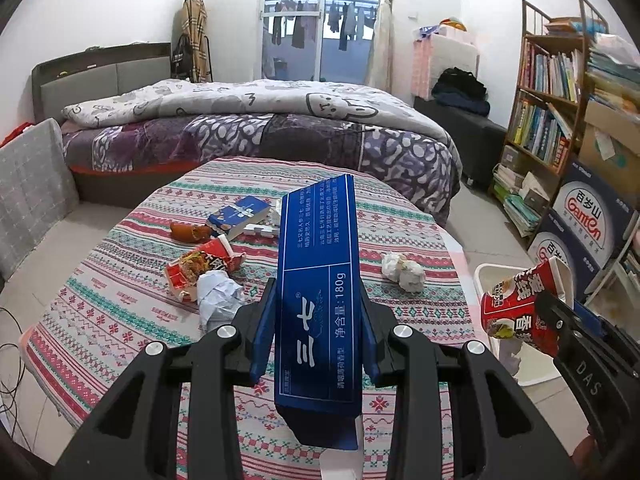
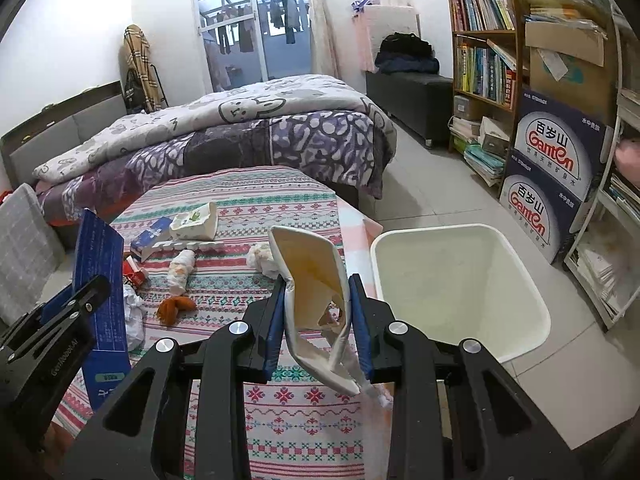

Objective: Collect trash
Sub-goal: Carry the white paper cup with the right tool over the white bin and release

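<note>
While both grippers hover over the patterned tablecloth [image 1: 120,304], each has its jaws clamped on a piece of trash. The left gripper [image 1: 318,320] pinches a long blue toothpaste box [image 1: 316,300] between its blue pads; the box stands tilted, its far end rising beyond the jaws and its near end hanging below them, where an open flap is partly cut off by the gripper body. The right gripper [image 2: 318,320] squeezes a crushed paper cup [image 2: 316,280], flattened between the pads, its torn lower edge trailing under the jaws; from the left wrist view the same cup shows its red printed outside, part hidden by the right gripper's black frame. Just to the right of the right jaws stands the white trash bin [image 2: 532,280]; its floor is hard to make out from here. Ahead and left of the left jaws lie a red snack wrapper [image 1: 200,268], a crumpled white paper [image 1: 218,296], a small blue box [image 1: 240,214] and a brown scrap [image 1: 188,231] whose nature is unclear. Ahead and right lies a wad of tissue [image 1: 404,272].
</note>
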Available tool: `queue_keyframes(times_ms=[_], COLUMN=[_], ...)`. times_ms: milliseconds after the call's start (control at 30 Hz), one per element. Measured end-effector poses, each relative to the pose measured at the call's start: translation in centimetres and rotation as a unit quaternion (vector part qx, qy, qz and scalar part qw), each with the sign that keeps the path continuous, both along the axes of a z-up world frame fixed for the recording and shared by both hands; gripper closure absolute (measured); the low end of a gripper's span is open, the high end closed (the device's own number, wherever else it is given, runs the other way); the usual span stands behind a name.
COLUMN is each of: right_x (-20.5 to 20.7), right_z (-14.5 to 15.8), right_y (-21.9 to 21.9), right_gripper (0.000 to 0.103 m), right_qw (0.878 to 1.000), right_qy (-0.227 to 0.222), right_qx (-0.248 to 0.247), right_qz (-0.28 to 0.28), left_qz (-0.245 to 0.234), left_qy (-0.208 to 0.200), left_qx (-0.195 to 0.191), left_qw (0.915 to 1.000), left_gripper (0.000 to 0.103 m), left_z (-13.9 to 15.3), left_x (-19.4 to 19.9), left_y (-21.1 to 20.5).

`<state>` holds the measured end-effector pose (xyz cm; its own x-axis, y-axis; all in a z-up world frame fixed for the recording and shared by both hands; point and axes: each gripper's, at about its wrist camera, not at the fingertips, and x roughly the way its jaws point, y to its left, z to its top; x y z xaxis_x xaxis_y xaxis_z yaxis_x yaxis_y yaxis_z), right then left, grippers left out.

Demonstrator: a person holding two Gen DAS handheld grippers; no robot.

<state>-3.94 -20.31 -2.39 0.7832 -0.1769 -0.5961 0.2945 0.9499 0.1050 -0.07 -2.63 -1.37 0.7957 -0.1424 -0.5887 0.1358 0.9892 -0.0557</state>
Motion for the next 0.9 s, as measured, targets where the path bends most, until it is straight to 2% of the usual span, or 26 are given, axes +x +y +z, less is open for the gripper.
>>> queue_keyframes(times_ms=[700, 900], right_x=[-1.3, -1.3], right_z=[-0.5, -0.2], right_y=[-4.3, -7.2], right_gripper=[0.074, 0.074], right_qw=[0.998, 0.995], right_qy=[0.005, -0.004], right_qx=[0.012, -0.002], right_qz=[-0.055, -0.098], left_qz=[-0.05, -0.066], left_qy=[0.004, 0.006], left_qx=[0.014, 0.018], left_qw=[0.9986, 0.9977], left_gripper=[0.067, 0.067], left_z=[-0.9, -1.3], left_x=[-0.2, -0.3], left_y=[-5.0, -6.5])
